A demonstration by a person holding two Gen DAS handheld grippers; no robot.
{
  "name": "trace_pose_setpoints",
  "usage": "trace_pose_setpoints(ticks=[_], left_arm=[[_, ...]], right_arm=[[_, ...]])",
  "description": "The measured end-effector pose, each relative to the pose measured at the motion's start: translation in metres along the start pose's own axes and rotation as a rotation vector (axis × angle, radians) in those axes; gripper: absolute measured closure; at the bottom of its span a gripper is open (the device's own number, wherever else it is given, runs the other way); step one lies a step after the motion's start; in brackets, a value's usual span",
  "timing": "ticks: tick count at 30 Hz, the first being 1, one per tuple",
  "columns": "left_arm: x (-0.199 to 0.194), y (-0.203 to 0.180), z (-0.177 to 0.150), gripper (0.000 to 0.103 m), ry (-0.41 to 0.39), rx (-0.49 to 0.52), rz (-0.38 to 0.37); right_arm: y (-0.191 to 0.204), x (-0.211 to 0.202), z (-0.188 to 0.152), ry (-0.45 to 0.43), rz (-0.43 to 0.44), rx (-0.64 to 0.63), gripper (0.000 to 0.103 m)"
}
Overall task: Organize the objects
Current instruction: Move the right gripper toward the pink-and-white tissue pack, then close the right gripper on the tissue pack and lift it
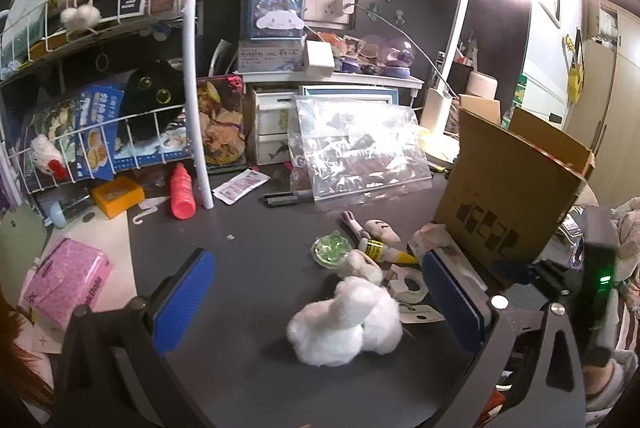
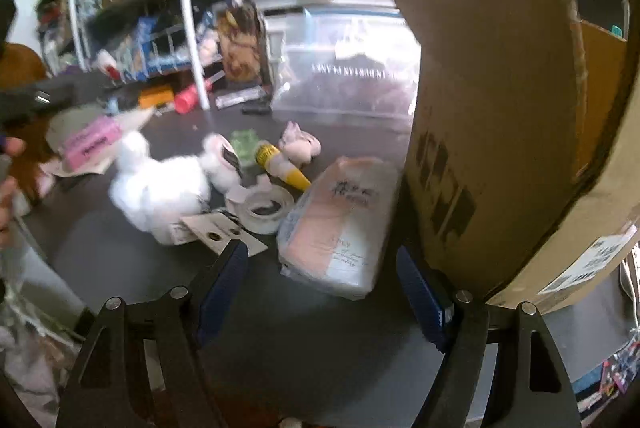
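A white fluffy plush (image 1: 344,320) lies on the dark desk between the blue pads of my left gripper (image 1: 318,302), which is open and not touching it. Behind the plush are a yellow-tipped glue bottle (image 1: 384,252), a green round case (image 1: 330,248), a small beige plush charm (image 1: 380,228) and a tape roll (image 1: 408,282). My right gripper (image 2: 320,268) is open. The near end of a pink-and-white tissue pack (image 2: 340,224) lies between its fingertips, with gaps on both sides. The white plush (image 2: 160,187), tape roll (image 2: 266,207) and glue bottle (image 2: 280,163) lie left of the pack.
A tall cardboard box (image 2: 500,107) stands close on the right, right beside the right finger. A white wire rack (image 1: 192,67), a clear plastic bag (image 1: 356,151), a red bottle (image 1: 182,193) and an orange box (image 1: 118,195) crowd the back. A pink tissue box (image 1: 64,284) sits at the left.
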State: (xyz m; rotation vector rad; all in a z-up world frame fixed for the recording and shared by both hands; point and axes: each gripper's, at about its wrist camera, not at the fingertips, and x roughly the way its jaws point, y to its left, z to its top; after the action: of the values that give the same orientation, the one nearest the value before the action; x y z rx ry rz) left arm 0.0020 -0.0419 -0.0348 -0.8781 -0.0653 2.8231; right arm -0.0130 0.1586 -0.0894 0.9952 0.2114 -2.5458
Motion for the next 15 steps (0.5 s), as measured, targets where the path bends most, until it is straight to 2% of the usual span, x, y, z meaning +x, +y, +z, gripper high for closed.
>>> trace_pose_setpoints(ticks=[4, 8, 10, 15], left_arm=[[0.002, -0.002, -0.001, 0.000, 0.011, 0.000, -0.005], [0.002, -0.004, -0.002, 0.000, 0.019, 0.002, 0.004], [0.002, -0.004, -0.002, 0.000, 0.021, 0.003, 0.006], [0.004, -0.008, -0.002, 0.000, 0.037, 0.011, -0.018]], right_arm=[[-0.002, 0.019, -0.003, 0.041, -0.031, 0.028, 0.028], [-0.002, 0.023, -0.005, 0.022, -0.069, 0.025, 0.030], [-0.002, 0.022, -0.006, 0.004, -0.074, 0.025, 0.042], [-0.001, 0.022, -0.006, -0.011, -0.059, 0.015, 0.053]])
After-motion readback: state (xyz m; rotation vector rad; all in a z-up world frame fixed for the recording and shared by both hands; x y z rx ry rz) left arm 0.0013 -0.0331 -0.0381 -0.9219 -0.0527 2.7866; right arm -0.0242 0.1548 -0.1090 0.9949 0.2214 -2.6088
